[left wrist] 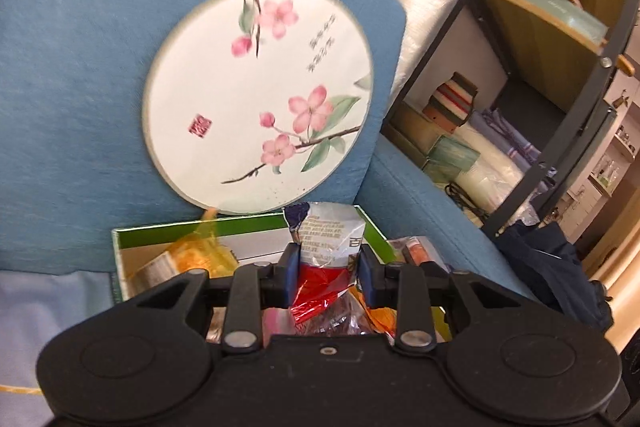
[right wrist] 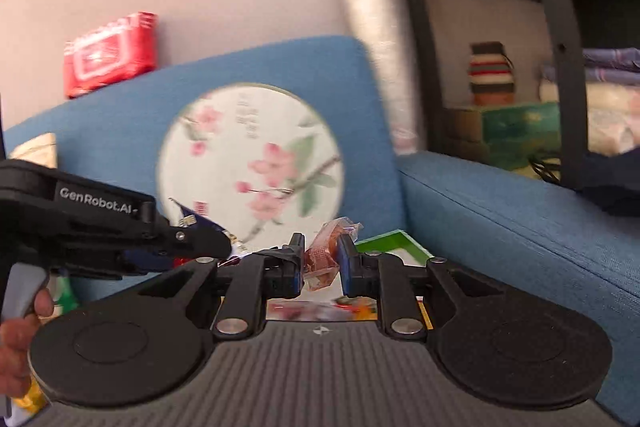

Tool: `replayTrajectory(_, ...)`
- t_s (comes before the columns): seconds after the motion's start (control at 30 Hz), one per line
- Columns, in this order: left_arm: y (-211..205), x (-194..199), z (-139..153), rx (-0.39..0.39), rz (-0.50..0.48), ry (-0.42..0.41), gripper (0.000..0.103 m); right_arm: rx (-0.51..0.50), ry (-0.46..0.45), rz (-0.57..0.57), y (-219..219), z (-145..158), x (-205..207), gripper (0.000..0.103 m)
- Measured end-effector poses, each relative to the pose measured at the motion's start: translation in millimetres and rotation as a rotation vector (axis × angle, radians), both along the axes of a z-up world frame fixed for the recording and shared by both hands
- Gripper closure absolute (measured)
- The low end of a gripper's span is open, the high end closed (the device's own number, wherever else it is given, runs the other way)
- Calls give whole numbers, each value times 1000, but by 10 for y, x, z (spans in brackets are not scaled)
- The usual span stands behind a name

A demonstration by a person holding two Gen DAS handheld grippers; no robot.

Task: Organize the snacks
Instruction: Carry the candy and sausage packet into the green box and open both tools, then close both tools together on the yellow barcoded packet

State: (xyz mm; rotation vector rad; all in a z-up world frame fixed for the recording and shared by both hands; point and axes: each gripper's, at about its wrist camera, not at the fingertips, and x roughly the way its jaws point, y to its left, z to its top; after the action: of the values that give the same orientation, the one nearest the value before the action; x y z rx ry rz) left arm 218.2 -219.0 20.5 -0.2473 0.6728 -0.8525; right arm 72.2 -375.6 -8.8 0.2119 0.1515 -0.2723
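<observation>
We hold two snacks above the green box (left wrist: pixel 256 227) on the blue sofa (left wrist: pixel 432 187), one per gripper, likely sorting them. The left gripper (left wrist: pixel 329 277) has its jaws clamped on a crinkled red-and-grey snack packet (left wrist: pixel 326 247); the right gripper (right wrist: pixel 320 267) has its jaws closed on one small clear-wrapped candy (right wrist: pixel 326 255). Inside the box we can pick out an orange packet (left wrist: pixel 200 255) among others too jumbled to count. One round flowered fan (left wrist: pixel 260 95) leans against the sofa back behind the box.
</observation>
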Motion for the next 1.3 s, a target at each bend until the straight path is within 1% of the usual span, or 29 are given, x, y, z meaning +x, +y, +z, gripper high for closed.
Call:
replayTrajectory(0.07, -78, 52, -87, 7, -2, 6, 38, -8, 5, -11, -62, -59, 48, 71)
replayTrajectory(0.1, -105, 66, -126, 13, -7, 1, 29, -13, 8, -8, -87, -97, 79, 67)
replayTrajectory(0.13, -125, 69, -157, 29, 3, -10, 15, -21, 31, -9, -103, -138, 116, 62)
replayTrajectory(0.17, -133, 63, -173, 48, 23, -21, 0, -27, 79, -21, -114, -191, 181, 56)
replayTrajectory(0.23, -70, 9, -173, 62, 85, -60, 0, -19, 167, -35, -133, -302, 280, 8)
replayTrajectory(0.27, -31, -18, -160, 73, 104, -79, 0, -17, 187, -47, -130, -331, 291, 5)
replayTrajectory(0.3, 3, -36, -144, 91, 108, -90, 0, -19, 185, -58, -131, -337, 284, 5)
replayTrajectory(0.33, 33, -43, -127, 111, 109, -95, 0, -15, 181, -57, -135, -320, 272, 3)
replayTrajectory(0.37, 62, -50, -117, 132, 116, -98, 0, 1, 173, -51, -139, -296, 253, 1)
replayTrajectory(0.43, 142, -85, -96, 166, 134, -105, 0, 46, 144, -32, -138, -254, 197, 0)
replayTrajectory(0.5, 237, -115, -85, 175, 149, -103, 0, 62, 132, -8, -97, -214, 164, 0)
replayTrajectory(0.63, 432, -168, -70, 183, 191, -80, 0, 34, 122, 28, 48, -154, 128, 0)
replayTrajectory(0.8, 690, -263, -49, 222, 237, -72, 0, 33, 114, 101, 235, -77, 71, 0)
replayTrajectory(0.87, 824, -298, -46, 225, 259, -63, 0, 17, 113, 127, 335, -47, 44, 0)
replayTrajectory(0.97, 1026, -336, -59, 252, 295, -46, 0, 0, 115, 179, 484, -18, -18, 0)
replayTrajectory(1.07, 1292, -363, -81, 285, 334, -28, 0, -15, 123, 249, 644, -8, -71, 0)
replayTrajectory(1.13, 1542, -382, -103, 290, 370, -13, 0, -30, 127, 296, 767, -14, -97, 0)
replayTrajectory(1.2, 1823, -371, -153, 296, 418, 5, 0, -41, 133, 347, 890, -25, -105, 0)
replayTrajectory(1.3, 2235, -285, -288, 314, 498, 60, 0, -58, 148, 427, 1091, -61, -95, 0)
